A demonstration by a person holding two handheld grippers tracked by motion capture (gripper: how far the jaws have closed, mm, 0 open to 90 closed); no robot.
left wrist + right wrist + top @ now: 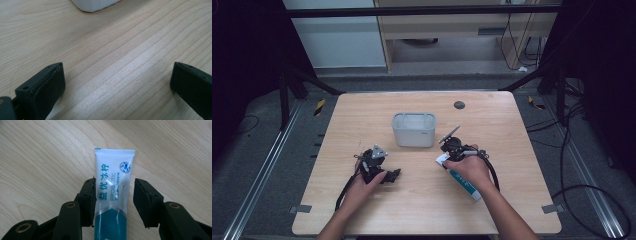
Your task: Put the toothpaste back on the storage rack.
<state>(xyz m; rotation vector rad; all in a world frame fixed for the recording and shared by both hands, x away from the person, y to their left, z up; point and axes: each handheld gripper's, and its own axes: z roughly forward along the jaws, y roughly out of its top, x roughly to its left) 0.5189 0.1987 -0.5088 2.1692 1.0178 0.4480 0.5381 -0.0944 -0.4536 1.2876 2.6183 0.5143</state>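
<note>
Straddling a toothpaste tube [112,195], the right gripper [114,195] has its jaws either side of the tube body: left pad touching, right pad just clear, so not yet clamped. Tube: soft white-and-teal plastic, flat crimped end pointing away from the gripper, long axis in line with the jaws; it lies right of the tabletop's [362,210] centre, toward the near edge. Left gripper [117,82]: released, jaws wide over bare pale woodgrain, well apart from the tube. Bin [413,129]: grey, rounded-rectangular, matte plastic, at mid-table.
</note>
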